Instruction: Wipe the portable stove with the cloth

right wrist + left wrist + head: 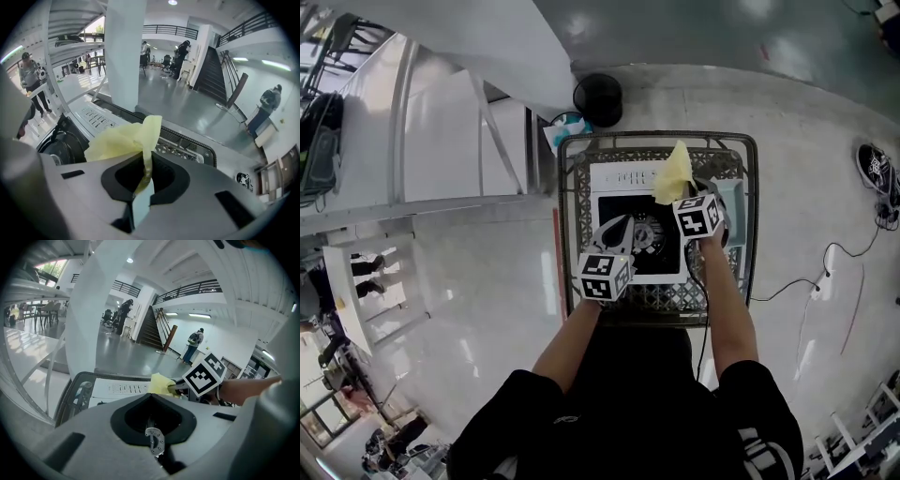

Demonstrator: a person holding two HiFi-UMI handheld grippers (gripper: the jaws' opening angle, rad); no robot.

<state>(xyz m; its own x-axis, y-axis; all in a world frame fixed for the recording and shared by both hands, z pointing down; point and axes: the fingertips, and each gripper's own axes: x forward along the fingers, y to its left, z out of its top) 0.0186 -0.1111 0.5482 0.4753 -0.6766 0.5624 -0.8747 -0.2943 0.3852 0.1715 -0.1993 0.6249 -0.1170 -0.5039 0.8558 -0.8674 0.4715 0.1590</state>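
Observation:
The white portable stove (619, 183) lies on a dark wire rack (748, 216), its black burner (649, 234) near the middle. My right gripper (680, 199) is shut on a yellow cloth (673, 173), which stands up above the stove's back right part. In the right gripper view the cloth (122, 138) bunches out of the shut jaws of the right gripper (145, 159), over the stove (96, 119) and burner (61, 150). My left gripper (622, 232) hovers over the stove's front left, jaws together, holding nothing. The left gripper view shows the cloth (159, 383) and stove (117, 389) ahead.
A black round bin (598, 98) and a small blue-and-white object (567, 127) sit on the floor behind the rack. A white cable with a plug block (825, 281) runs on the floor at the right. White beams (487, 122) stand at the left. People stand far off.

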